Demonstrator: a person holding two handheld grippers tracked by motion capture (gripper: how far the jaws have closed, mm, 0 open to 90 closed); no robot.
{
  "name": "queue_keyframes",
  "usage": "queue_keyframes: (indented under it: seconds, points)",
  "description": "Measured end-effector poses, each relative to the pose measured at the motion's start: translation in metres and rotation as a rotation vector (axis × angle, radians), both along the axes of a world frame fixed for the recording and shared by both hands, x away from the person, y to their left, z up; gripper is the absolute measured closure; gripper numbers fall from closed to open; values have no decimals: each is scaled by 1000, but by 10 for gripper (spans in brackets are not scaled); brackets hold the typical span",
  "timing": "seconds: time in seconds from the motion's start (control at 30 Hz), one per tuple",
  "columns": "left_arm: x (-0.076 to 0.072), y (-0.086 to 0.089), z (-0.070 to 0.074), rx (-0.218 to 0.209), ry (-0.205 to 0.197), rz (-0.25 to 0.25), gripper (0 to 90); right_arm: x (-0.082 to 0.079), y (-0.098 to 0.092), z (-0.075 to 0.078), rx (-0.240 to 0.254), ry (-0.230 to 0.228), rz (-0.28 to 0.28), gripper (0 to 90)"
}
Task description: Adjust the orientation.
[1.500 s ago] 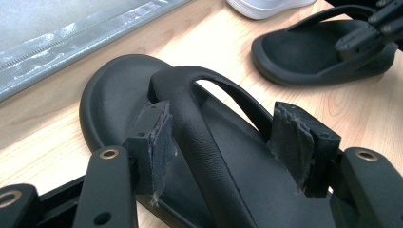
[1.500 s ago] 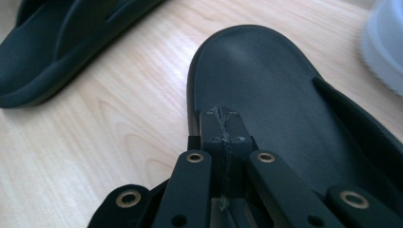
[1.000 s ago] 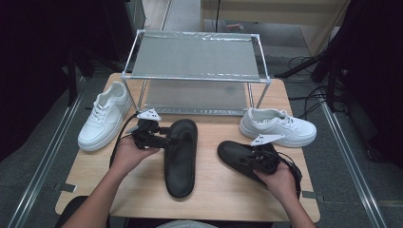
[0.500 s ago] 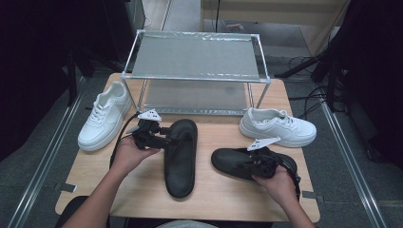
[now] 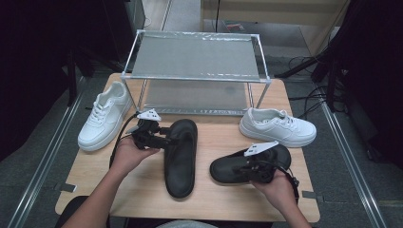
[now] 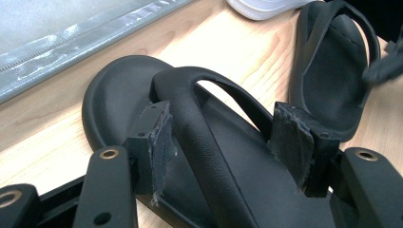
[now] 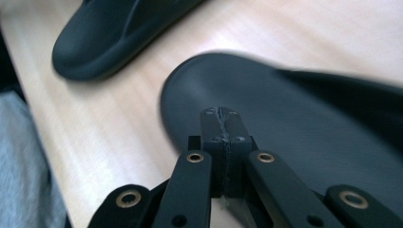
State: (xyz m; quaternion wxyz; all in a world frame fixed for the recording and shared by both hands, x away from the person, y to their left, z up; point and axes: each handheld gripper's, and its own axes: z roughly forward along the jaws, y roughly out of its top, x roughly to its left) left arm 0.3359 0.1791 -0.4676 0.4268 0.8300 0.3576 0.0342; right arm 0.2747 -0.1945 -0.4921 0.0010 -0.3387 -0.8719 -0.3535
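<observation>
The left gripper [image 5: 164, 137] is standing with jaws apart around the strap of the black sandal [image 5: 181, 156] lying mid-table, pads not pressing. The right gripper [image 5: 247, 166], jaws pressed together, is resting over the second black sandal [image 5: 237, 167] near the table's [image 5: 142, 194] front edge.

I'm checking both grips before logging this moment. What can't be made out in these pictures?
- Right tongs, right gripper view: jaws shut; whether anything thin is pinched cannot be told.
- Right black sandal, same view: blurred, cut off at right edge.
- Left tongs, left gripper view: straddle left sandal's strap; pad contact unclear.
</observation>
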Motion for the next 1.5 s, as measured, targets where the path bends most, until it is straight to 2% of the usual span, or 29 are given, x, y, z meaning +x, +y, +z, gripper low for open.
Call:
queue_keyframes:
  seconds: [0.1,0.47,0.67,0.77,1.0,1.33,1.5]
  points:
    - [0,0,0,0,1,1,399,3,-17,8,8,-40,-60,900]
    - [0,0,0,-1,-1,0,399,18,-80,16,49,-90,-274,900]
    - [0,0,0,-4,-3,2,399,23,-108,17,66,-105,-378,900]
    - [1,0,0,-1,-5,1,399,27,-116,13,58,-93,-416,900]
    - [1,1,0,-5,-3,7,401,34,-116,8,45,-84,-433,900]
    - [1,0,0,0,-3,4,402,34,-103,8,45,-80,-390,900]
    - [1,0,-1,3,-3,3,402,34,-91,7,45,-80,-345,900]
